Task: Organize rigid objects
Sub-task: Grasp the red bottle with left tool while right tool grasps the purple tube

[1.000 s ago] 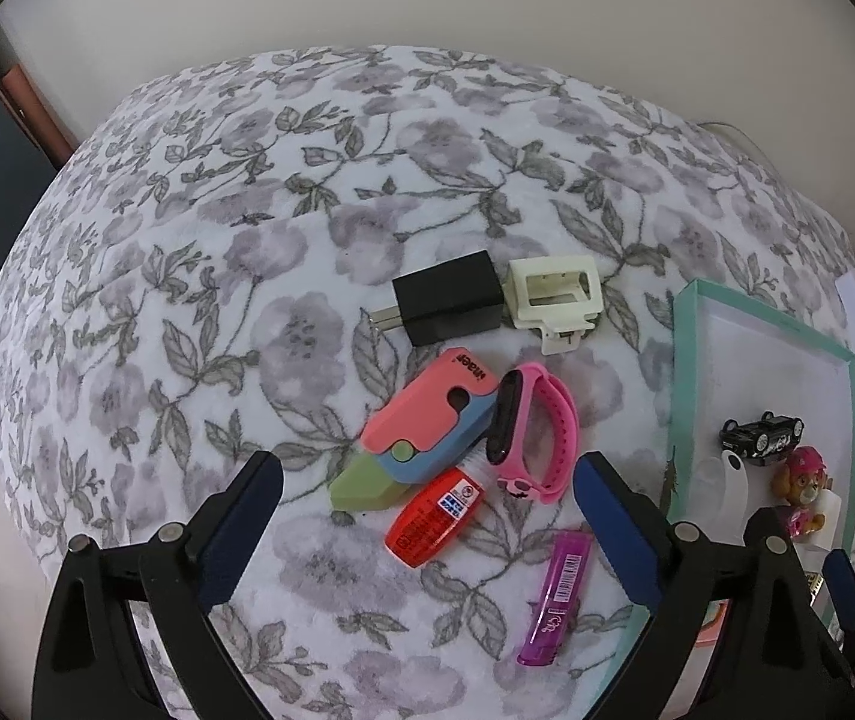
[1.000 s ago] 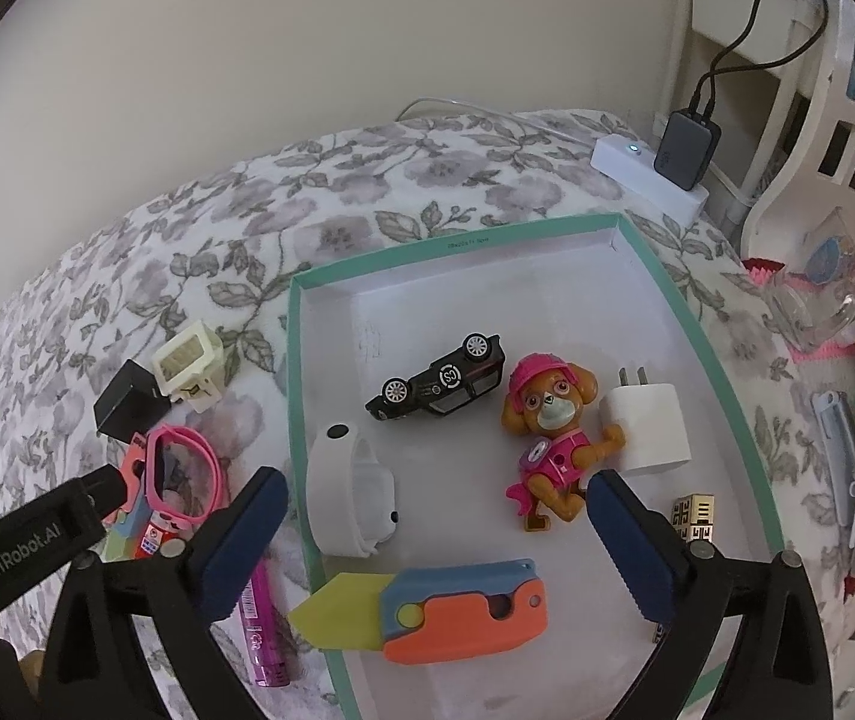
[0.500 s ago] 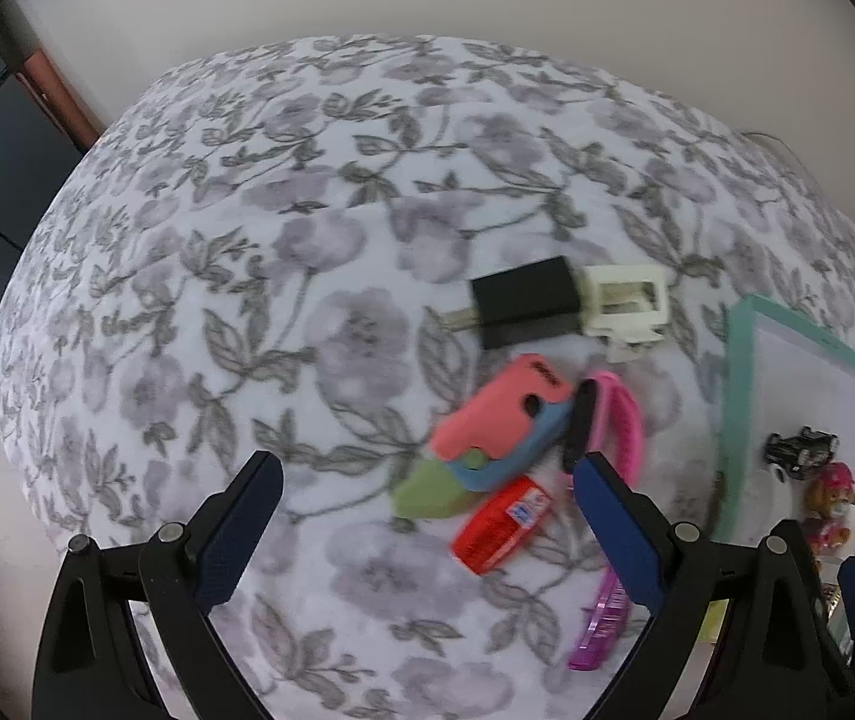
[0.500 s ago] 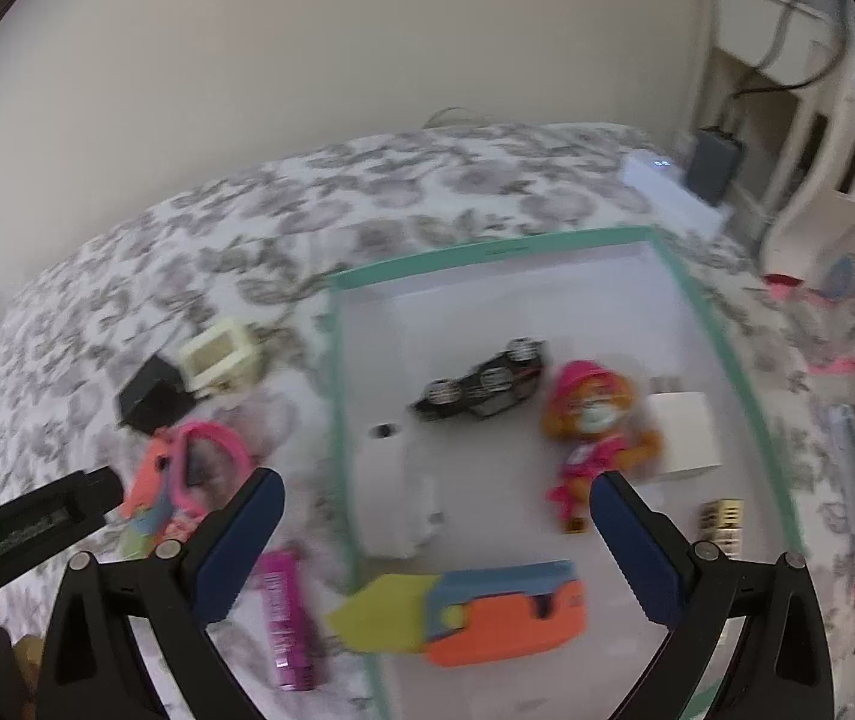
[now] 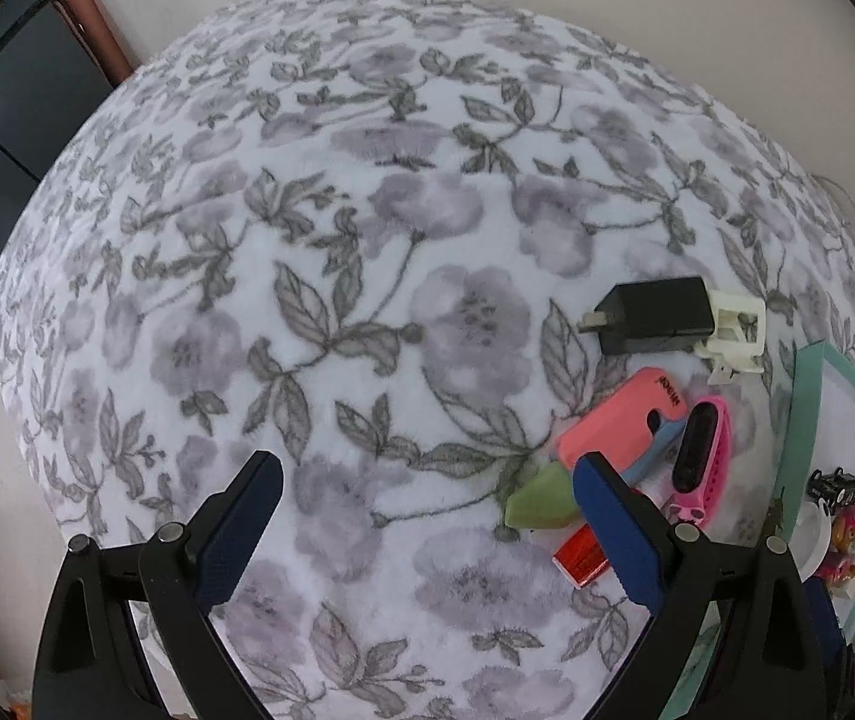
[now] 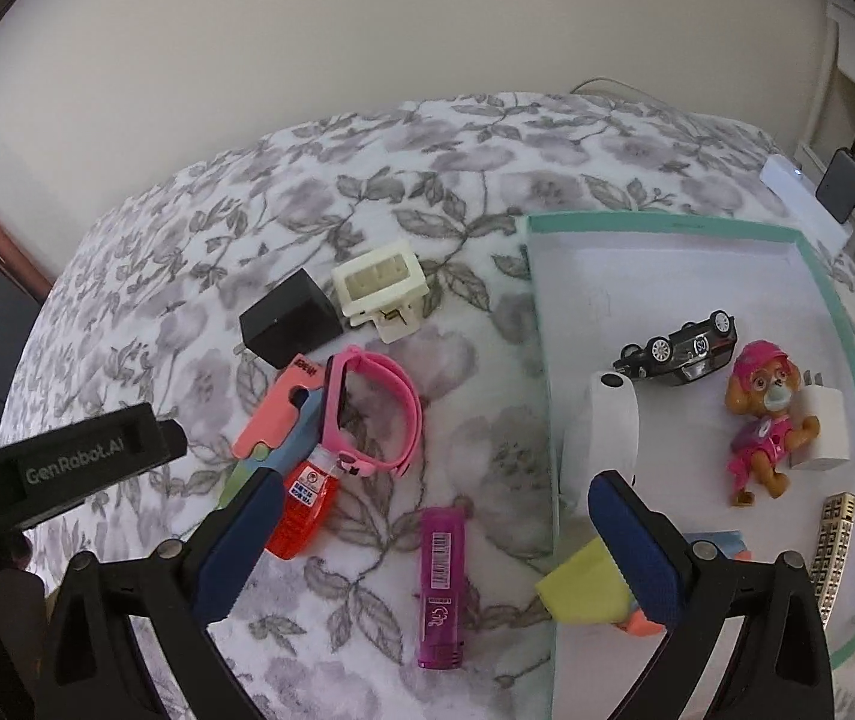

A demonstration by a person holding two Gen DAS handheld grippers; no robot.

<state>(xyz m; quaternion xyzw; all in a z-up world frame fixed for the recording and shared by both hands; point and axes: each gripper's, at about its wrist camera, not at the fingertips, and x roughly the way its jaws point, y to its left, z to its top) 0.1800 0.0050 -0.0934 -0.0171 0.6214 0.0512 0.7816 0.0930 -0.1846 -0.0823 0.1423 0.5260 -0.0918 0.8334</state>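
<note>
On a floral blanket lie a black charger [image 6: 289, 317], a cream plastic part [image 6: 380, 287], a pink-blue toy knife [image 6: 277, 414], a pink watch band [image 6: 376, 414], a red bottle [image 6: 302, 507] and a purple lighter [image 6: 441, 585]. My right gripper [image 6: 430, 546] is open and empty, above the lighter. My left gripper [image 5: 427, 525] is open and empty over bare blanket, left of the toy knife [image 5: 613, 429], watch band [image 5: 700, 453], charger [image 5: 652, 315] and cream part [image 5: 736, 330]. The green-rimmed tray [image 6: 655, 222] holds a toy car [image 6: 682, 348], a pup figure [image 6: 766, 414] and a white band [image 6: 604, 420].
The tray also holds a white charger [image 6: 823, 426], a gold patterned bar [image 6: 832, 546] and a second toy knife [image 6: 592, 591]. A white power strip with a dark adapter [image 6: 841, 183] lies beyond the tray. The tray edge [image 5: 805, 438] shows at the right of the left wrist view.
My right gripper has swung left from over the tray to over the loose objects on the blanket. My left gripper has moved left, so the objects now sit at its right.
</note>
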